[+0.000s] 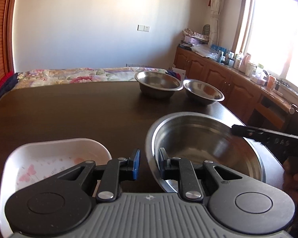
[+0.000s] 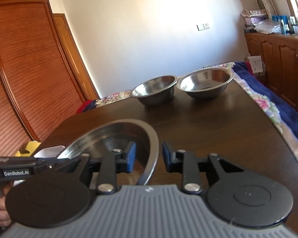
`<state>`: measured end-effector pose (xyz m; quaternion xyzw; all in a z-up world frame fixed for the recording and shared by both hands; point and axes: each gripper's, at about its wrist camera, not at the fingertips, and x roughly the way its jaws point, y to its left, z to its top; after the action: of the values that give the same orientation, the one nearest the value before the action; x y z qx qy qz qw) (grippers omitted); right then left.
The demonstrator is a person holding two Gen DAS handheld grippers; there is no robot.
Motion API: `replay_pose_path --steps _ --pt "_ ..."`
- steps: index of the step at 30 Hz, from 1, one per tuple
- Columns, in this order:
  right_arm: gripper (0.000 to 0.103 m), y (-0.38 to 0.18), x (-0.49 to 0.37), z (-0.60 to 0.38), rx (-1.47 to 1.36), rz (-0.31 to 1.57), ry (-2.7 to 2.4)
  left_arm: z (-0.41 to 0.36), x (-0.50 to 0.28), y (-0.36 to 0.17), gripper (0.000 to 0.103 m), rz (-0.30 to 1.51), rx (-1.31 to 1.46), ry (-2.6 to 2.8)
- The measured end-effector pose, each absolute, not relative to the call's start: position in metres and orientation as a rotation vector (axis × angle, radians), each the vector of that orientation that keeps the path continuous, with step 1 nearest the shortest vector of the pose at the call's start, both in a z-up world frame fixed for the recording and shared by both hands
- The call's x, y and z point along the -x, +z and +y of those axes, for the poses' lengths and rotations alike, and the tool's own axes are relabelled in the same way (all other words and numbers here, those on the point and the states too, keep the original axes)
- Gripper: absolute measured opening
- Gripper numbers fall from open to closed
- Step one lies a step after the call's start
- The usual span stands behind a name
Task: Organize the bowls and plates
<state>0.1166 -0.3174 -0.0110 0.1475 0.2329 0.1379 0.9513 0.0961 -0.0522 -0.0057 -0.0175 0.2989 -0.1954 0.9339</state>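
Note:
A large steel bowl (image 1: 204,140) sits near the front of the dark table (image 1: 69,111). My left gripper (image 1: 149,163) is open and straddles its near-left rim. My right gripper (image 2: 149,156) is open and straddles the right rim of the same bowl (image 2: 113,138). A white dish with pink butterflies (image 1: 49,158) lies to the left of the bowl. Two smaller steel bowls (image 1: 159,84) (image 1: 203,92) stand side by side at the table's far edge; they also show in the right wrist view (image 2: 155,92) (image 2: 205,84).
A bed with a floral cover (image 1: 79,75) lies beyond the table. Wooden cabinets with clutter (image 1: 238,75) run along the right under a window. A wooden wardrobe (image 2: 25,79) stands at the left. A yellow object (image 2: 28,148) sits at the table's left corner.

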Motion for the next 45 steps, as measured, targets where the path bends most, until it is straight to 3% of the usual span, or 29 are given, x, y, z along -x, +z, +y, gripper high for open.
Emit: replay_pose_path --steps 2,18,37,45 --pt "0.037 -0.006 -0.117 -0.322 -0.283 0.466 0.272 -0.049 -0.1 0.0 0.022 0.602 0.035 -0.399" --pt "0.037 0.053 -0.172 -0.349 -0.055 0.401 0.237 -0.072 -0.173 0.038 0.022 0.56 -0.059 -0.403" --pt "0.037 0.042 -0.291 -0.325 0.048 0.568 0.323 -0.108 -0.268 0.02 0.022 0.666 -0.092 -0.445" --pt "0.03 0.03 -0.323 -0.317 0.082 0.628 0.301 -0.115 -0.3 0.006 0.022 0.695 -0.073 -0.431"
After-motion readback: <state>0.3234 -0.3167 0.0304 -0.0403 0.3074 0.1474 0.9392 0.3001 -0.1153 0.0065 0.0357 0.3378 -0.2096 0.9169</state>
